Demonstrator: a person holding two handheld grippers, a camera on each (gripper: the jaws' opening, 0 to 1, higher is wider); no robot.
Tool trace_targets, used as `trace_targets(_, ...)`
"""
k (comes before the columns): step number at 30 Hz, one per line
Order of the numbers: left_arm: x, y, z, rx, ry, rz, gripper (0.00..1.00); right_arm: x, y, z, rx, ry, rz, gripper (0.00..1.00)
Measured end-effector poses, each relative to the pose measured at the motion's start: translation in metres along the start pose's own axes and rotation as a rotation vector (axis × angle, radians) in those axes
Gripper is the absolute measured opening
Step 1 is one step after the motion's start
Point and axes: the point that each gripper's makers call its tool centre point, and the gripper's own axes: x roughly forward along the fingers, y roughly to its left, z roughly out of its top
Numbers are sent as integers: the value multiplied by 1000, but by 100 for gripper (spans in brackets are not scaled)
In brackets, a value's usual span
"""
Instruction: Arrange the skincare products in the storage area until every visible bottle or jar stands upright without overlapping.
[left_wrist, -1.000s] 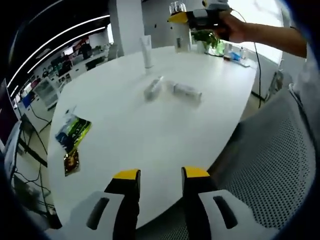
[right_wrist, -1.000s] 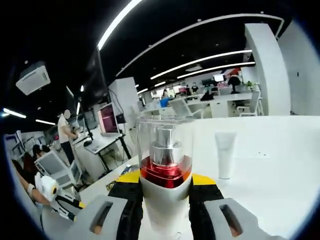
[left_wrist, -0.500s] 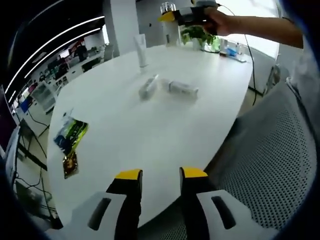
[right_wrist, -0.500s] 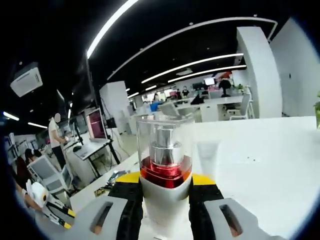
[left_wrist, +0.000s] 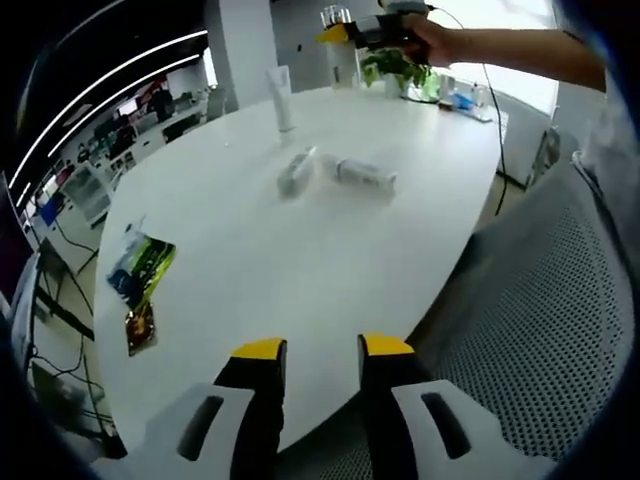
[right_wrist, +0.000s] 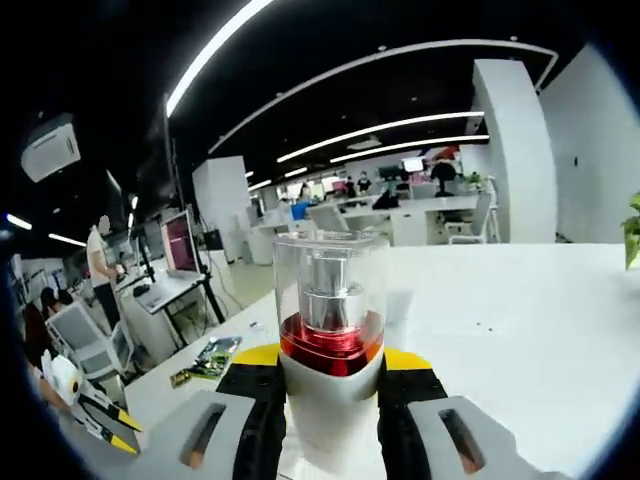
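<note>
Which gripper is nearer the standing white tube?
Right. The right gripper, holding a bottle, hovers just past the tube; the left gripper is across the table.

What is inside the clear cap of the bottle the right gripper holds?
Inside the bottle's clear cap: a silver pump head above a red collar. The right gripper's jaws cover the white body's sides; its base is hidden.

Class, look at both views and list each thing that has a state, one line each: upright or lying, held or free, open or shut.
Pump bottle: upright, held between the right jaws, lifted.
Right hand-held gripper: shut on the pump bottle.
Left hand-held gripper: open, holding nothing.
White tube: standing upright on the table.
Two bottles: lying on their sides.
Snack packets: lying flat.
</note>
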Motion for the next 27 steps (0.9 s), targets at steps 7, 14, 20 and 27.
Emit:
trace_targets(7,1,-2,-1,13,6,-8,24,2,-11,4,-15,0,-16,31)
trace_targets(14,0,-2,-1,21,6,-6,22,6,-23,2,-13,8,-35,31)
trace_targets(20,1,-2,-1,23,7,-9,22,9,-34,3,-32,26,-51,31)
trace_targets(27,1,-2,-2,23,13,-10,22,12,-44,2,-57,45,-66,31)
